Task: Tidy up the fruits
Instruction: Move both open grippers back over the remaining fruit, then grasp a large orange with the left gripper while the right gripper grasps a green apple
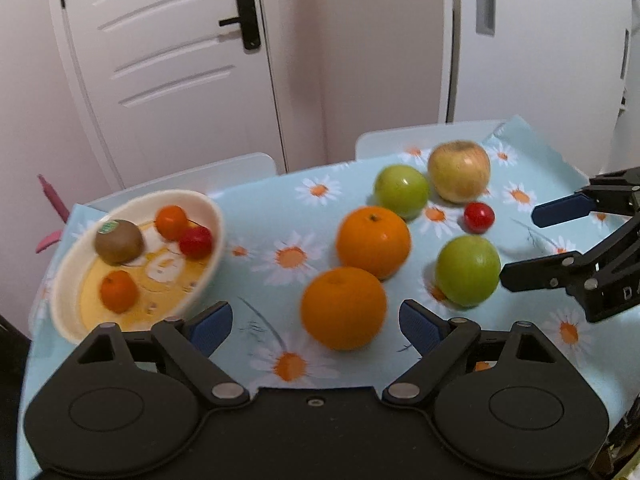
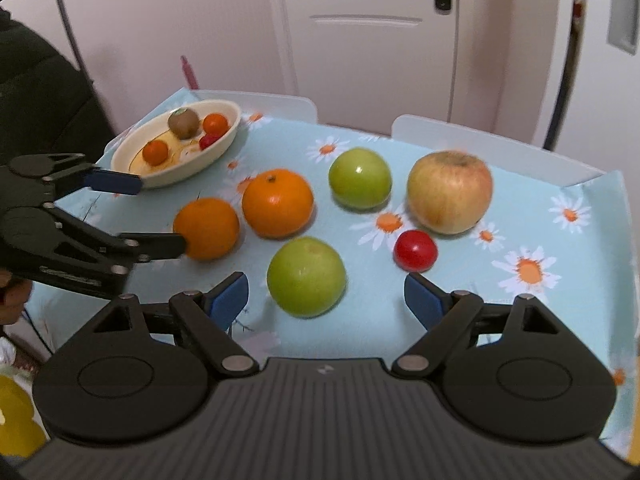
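Note:
On the daisy-print cloth lie two oranges (image 1: 343, 308) (image 1: 374, 240), two green apples (image 1: 467, 270) (image 1: 402, 190), a yellow-red apple (image 1: 459, 176) and a small red tomato (image 1: 479, 217). At the left stands a cream bowl (image 1: 70, 280) with a kiwi (image 1: 119, 240), two small oranges and a red tomato in it. My left gripper (image 1: 316, 322) is open, the near orange just ahead between its fingers, untouched. My right gripper (image 2: 325, 298) is open too, its fingers either side of the near green apple (image 2: 306, 276) with gaps. Each gripper shows in the other's view: left gripper (image 2: 160, 214), right gripper (image 1: 520, 246).
Two white chair backs (image 2: 480, 136) stand behind the table, with a white door (image 1: 168, 60) and pink wall beyond. The cloth's raised right edge (image 2: 616, 184) marks the table's end. A person's dark sleeve (image 2: 36, 92) fills the left of the right wrist view.

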Demonstrator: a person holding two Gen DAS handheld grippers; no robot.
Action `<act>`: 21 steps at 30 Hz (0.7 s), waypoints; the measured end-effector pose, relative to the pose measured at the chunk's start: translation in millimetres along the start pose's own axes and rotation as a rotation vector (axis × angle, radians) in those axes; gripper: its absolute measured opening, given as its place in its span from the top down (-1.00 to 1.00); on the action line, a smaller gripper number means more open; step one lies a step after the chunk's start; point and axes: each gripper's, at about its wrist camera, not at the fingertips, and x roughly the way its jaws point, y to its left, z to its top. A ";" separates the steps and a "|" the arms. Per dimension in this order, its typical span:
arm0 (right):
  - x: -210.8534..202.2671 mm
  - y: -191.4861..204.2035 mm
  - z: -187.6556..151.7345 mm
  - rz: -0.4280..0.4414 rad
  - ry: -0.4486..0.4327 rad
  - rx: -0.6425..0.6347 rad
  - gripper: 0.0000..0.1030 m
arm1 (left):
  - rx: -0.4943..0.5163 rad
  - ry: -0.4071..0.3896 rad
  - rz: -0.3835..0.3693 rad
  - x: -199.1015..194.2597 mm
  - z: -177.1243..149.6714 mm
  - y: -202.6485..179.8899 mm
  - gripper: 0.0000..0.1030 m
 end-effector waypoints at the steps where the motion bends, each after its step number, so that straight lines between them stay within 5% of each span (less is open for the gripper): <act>1: 3.0 -0.8 -2.6 0.011 0.001 -0.005 -0.95 | 0.001 0.006 -0.001 6.0 -0.7 -3.9 -0.71; 12: 23.9 -4.4 -12.5 0.072 0.004 -0.050 -0.76 | -0.016 0.030 0.014 35.0 -0.6 -14.8 -0.45; 14: 26.2 -4.2 -12.0 0.079 0.005 -0.052 -0.71 | -0.015 0.039 0.012 37.6 -0.5 -16.0 -0.26; 21: 30.1 -4.2 -10.9 0.084 0.003 -0.055 -0.62 | -0.013 0.051 0.006 38.5 -0.8 -14.6 -0.23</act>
